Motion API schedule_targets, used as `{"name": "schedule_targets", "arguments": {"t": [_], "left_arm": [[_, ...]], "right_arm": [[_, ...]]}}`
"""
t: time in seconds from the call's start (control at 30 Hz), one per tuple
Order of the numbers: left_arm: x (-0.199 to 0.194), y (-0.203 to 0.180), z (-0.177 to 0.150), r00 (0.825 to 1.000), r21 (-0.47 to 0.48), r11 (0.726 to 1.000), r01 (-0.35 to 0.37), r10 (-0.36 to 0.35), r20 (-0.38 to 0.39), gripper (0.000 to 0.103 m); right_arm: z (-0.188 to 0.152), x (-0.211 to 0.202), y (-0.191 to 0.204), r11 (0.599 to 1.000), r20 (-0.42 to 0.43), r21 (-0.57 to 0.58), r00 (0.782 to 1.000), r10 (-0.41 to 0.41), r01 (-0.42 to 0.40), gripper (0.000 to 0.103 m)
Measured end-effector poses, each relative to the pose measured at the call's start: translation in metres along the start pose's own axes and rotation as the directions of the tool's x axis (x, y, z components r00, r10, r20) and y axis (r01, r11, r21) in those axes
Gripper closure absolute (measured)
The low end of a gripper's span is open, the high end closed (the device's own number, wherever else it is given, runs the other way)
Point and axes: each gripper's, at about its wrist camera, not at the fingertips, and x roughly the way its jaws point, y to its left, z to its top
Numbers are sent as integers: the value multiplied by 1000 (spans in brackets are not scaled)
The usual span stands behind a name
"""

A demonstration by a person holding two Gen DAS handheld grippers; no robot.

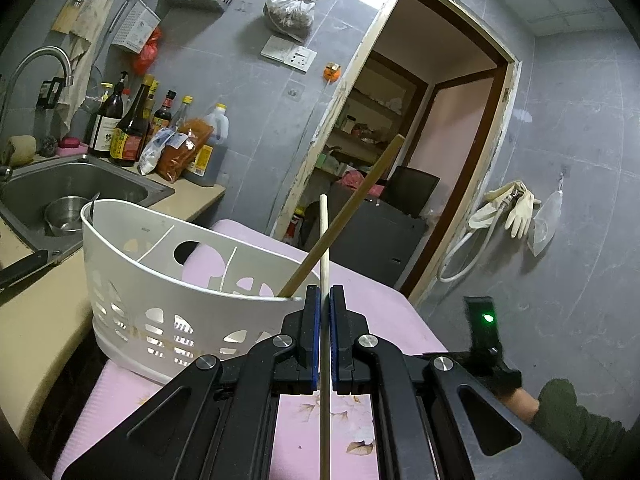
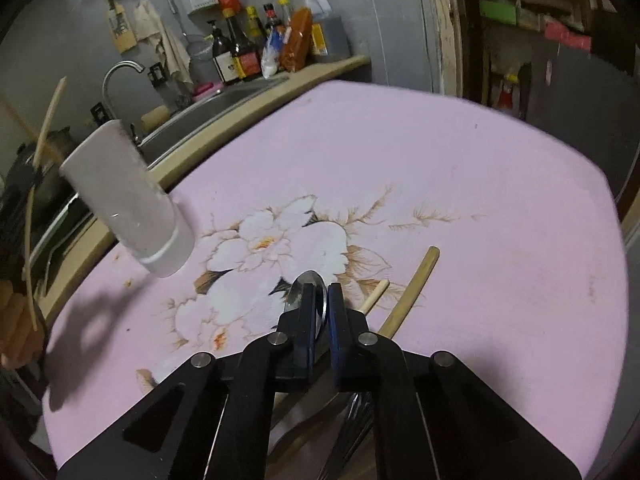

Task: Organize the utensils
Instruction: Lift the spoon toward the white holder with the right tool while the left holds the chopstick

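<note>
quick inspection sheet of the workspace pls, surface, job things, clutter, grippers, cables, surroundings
surface: pink floral cloth over the table, a few small stains.
job's things: white slotted utensil basket on the cloth, one darker chopstick leaning in it; pale chopstick in the left gripper; metal spoon at the right gripper; two more chopsticks lying on the cloth.
clutter: nothing seen on the cloth beyond the utensils.
grippers: left gripper shut on the pale chopstick; right gripper shut on the spoon.
cables: nothing seen.
surroundings: sink with a steel bowl, sauce bottles on the counter, open doorway, rubber gloves hanging on the wall.
</note>
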Motion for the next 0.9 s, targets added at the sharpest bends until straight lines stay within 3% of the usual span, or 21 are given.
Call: {"name": "schedule_targets", "arguments": {"t": [0.13, 0.27, 0.4, 0.5, 0.7, 0.9], "left_arm": [[-5, 1, 1, 1000, 4, 1000, 1, -1, 22, 101], [-9, 2, 4, 999, 6, 1000, 4, -4, 44, 101], [-13, 6, 9, 998, -2, 1000, 9, -9, 60, 101], [-17, 10, 15, 997, -12, 1000, 18, -17, 72, 101], [-29, 16, 30, 994, -15, 998, 56, -55, 98, 101], [-40, 12, 53, 987, -12, 995, 101, -99, 128, 101]], "right_arm": [[-14, -33, 33, 986, 152, -99, 981, -121, 137, 100], [-26, -63, 74, 927, 334, -184, 907, -255, 328, 100], [-28, -83, 102, 883, 469, -185, 829, -305, 430, 100], [-17, -94, 114, 878, 529, -167, 792, -304, 449, 100], [16, -107, 135, 880, 616, -160, 742, -264, 447, 100], [49, -111, 153, 881, 668, -176, 711, -222, 440, 100]]}}
